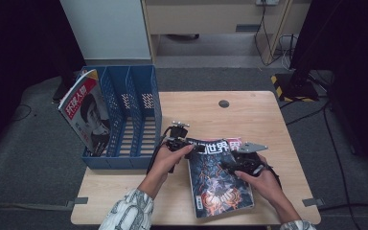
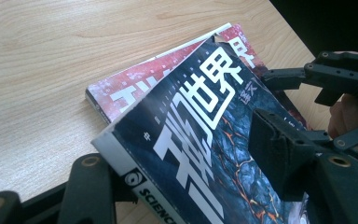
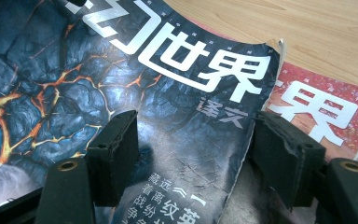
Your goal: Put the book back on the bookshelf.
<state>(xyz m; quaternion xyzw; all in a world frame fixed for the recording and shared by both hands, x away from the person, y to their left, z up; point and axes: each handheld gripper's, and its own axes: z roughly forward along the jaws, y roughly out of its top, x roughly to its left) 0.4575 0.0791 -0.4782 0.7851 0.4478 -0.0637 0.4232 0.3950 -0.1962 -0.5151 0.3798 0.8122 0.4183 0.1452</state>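
Note:
A dark blue magazine [image 1: 218, 187] with orange cracks on its cover lies on top of a red magazine [image 1: 230, 143], near the table's front edge. My left gripper [image 1: 191, 146] is at the dark magazine's top-left corner. In the left gripper view that dark magazine [image 2: 191, 107] runs between the jaws of the left gripper [image 2: 177, 144]. One jaw is under the white spine, the other pad sits over the cover, and a gap shows. My right gripper [image 1: 227, 165] is over the right edge. Its jaws [image 3: 193, 126] straddle the curled cover edge of the dark magazine [image 3: 51, 70], and the red magazine [image 3: 326, 102] shows beyond.
A blue three-slot file rack [image 1: 139, 110] stands at the table's left, with a red-and-white magazine [image 1: 84, 112] leaning in its leftmost slot. A round cable hole [image 1: 224, 103] sits at the back of the wooden table [image 1: 268, 124]. Bare wood lies behind and to the right of the magazines.

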